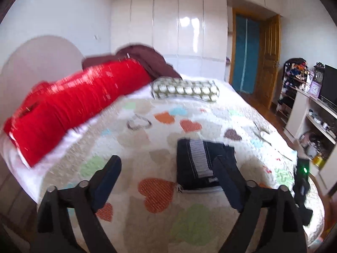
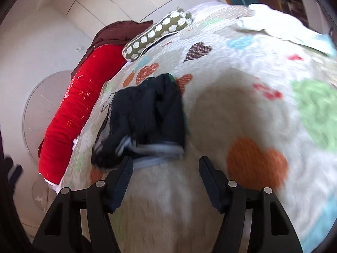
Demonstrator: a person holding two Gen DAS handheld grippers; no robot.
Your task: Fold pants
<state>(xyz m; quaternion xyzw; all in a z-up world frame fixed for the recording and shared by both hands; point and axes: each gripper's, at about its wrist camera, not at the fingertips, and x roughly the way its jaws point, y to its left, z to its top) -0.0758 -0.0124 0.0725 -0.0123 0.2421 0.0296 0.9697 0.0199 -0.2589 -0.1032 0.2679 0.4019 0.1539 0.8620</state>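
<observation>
Left wrist view: the left gripper hangs above the heart-patterned quilt with its jaws spread wide and nothing between them. The pants lie on the quilt at about one o'clock from the gripper's centre, partly behind the right-hand finger. They form a compact dark navy rectangle, with a grey-and-white striped band running down the middle and a pale edge along the near side. At ten o'clock a long red bolster lies across the bed, a brown cloth at its far end, and a spotted green pillow at twelve.

Right wrist view: the right gripper also has its jaws apart and empty. The pants sit at eleven o'clock, just past the left fingertip, a rumpled dark bundle with a grey-blue striped waistband along the near edge. Whether the fingertip touches them cannot be told, as the picture is blurred. The red bolster lies at nine o'clock.
</observation>
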